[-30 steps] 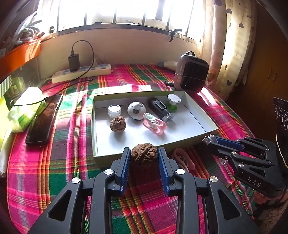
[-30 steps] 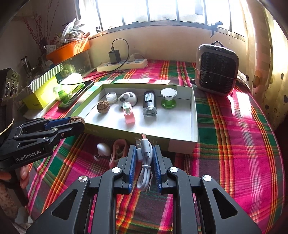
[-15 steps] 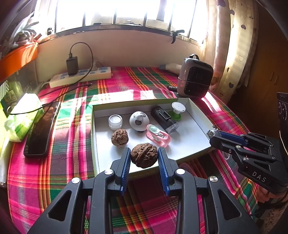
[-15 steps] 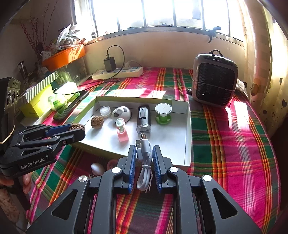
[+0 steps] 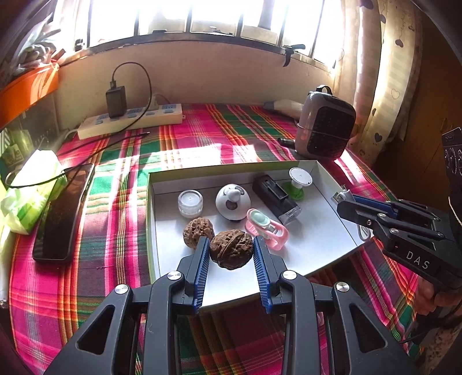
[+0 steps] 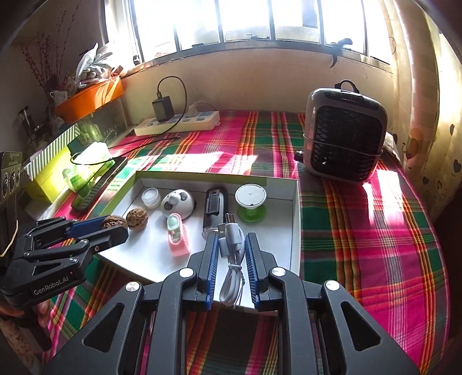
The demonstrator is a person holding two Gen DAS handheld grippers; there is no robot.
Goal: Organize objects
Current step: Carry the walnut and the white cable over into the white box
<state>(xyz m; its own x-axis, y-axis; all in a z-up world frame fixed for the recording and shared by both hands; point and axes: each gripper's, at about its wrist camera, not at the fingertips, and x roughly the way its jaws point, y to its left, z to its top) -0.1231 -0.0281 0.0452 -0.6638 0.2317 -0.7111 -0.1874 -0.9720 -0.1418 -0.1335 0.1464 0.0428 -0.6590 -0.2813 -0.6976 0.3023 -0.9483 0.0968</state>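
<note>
Plaid surface (image 5: 115, 288), white tray (image 5: 317, 245) centre | left gripper (image 5: 231, 253) jaws pinching walnut (image 5: 231, 248) | right gripper (image 6: 231, 248) jaws pinching cable (image 6: 232, 239) | step: carrying over tray | next: lower, release.

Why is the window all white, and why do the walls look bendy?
Left wrist view: sun glare washes out the window and leaves a bright patch on the tablecloth; the fisheye lens bows the sill. Right wrist view: same blown-out panes, curved edges, dark corners; the heater stays sharp.
</note>
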